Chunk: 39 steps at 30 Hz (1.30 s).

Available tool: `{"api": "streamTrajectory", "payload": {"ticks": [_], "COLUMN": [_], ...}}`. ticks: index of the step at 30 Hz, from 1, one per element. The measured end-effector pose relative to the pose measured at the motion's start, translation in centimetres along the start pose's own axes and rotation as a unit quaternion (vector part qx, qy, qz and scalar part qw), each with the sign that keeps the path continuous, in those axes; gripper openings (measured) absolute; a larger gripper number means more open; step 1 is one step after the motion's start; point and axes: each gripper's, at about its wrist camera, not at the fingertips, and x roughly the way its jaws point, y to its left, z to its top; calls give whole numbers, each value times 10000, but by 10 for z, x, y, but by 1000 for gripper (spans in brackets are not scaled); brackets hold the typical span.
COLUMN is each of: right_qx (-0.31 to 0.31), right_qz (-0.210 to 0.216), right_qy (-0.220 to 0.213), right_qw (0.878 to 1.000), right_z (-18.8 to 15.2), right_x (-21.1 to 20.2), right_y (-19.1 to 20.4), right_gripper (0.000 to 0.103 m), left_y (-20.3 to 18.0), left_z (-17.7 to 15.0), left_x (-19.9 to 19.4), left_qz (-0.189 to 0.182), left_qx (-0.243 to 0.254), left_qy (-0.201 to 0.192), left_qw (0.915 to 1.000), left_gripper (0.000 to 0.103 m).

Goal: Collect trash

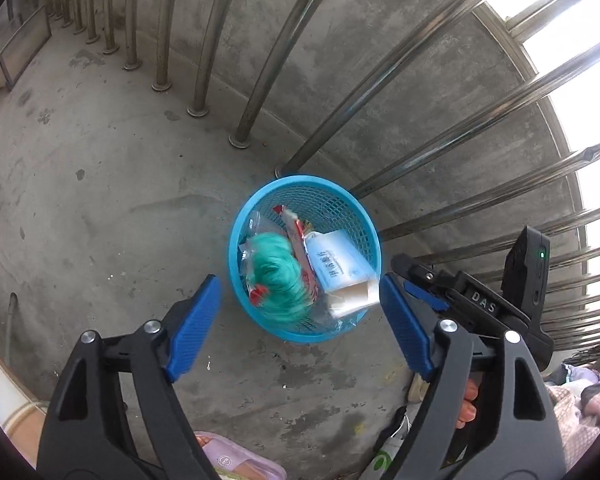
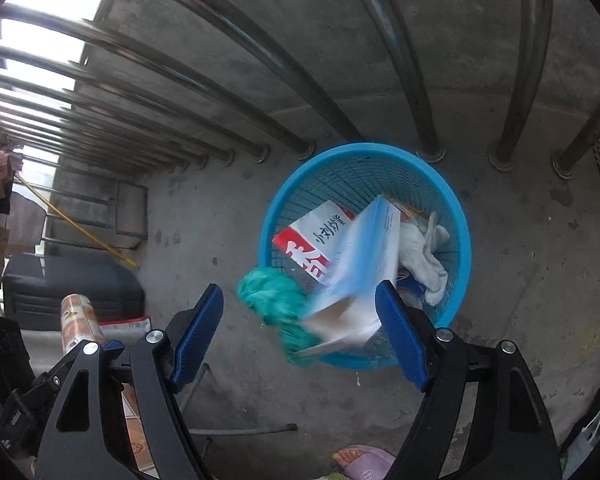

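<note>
A blue mesh basket (image 1: pixel 236 248) (image 2: pixel 458 216) stands on the concrete floor by the steel railing. Over and in it are a teal bundle (image 1: pixel 274 278) (image 2: pixel 274 298) and a pale blue and white packet (image 1: pixel 336 266) (image 2: pixel 360 264), both blurred in the right wrist view, a red and white box (image 2: pixel 306 244) and a white crumpled cloth (image 2: pixel 424 258). My left gripper (image 1: pixel 300 320) is open and empty above the basket's near rim. My right gripper (image 2: pixel 300 330) is open above the basket; the blurred packet and bundle lie between its fingers, not pinched. The right gripper's body shows in the left wrist view (image 1: pixel 480 300).
Steel railing bars (image 1: pixel 256 80) (image 2: pixel 416 80) and a concrete wall stand right behind the basket. A dark case (image 2: pixel 72 292), a can (image 2: pixel 78 320) and a yellow stick (image 2: pixel 80 228) lie to the left. My foot in a purple slipper (image 2: pixel 364 460) (image 1: pixel 236 460) is at the bottom.
</note>
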Motion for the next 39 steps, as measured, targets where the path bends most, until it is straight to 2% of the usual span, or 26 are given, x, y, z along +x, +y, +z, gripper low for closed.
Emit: {"api": "streamTrajectory", "payload": {"ticks": [6,12,16,20,24,29,33,36,39], "right_qx": [-23,-263,-678,-995,-1086,-1210,-1554,-2049,-2711], "right_qz": [181,391,480,313,242,407,619,751,912], "right_qy": [-195,-283,-311,-422,-566,-942,-1120,-1132,-1075], "right_qw": [9996,9985,9961,9936,9922,9873,9795,9693,9522], "right_z": [-8,-23,-38,-51,-58,-70,-87,-111,-143], "right_x": [-30,-62,-88,-116,-143,-179,-202,-213,-221], "right_y": [-10,-8,-5,-6,-5,4,30,63,103], "right_gripper": [76,77,76,76,76,76,76,76,80], "left_y": [-9,-22,-26,-16,3,31,49,56,64], "left_z": [-12,-35,-62,-97,-138,-195,-241,-271,-304], "left_x": [-25,-68,-116,-167,-215,-261,-296,-322,-348], "left_qz": [116,81,90,143,370,856,1111,1465,1923], "left_qx": [38,224,324,168,-42,-571,-1051,-1381,-1678], "left_qy": [-294,-592,-1054,-1601,-2066,-2491,-2804,-3042,-3258], "left_qw": [9995,9980,9939,9869,9777,9630,9476,9311,9104], "left_gripper": [79,79,79,82,83,83,84,91,94]}}
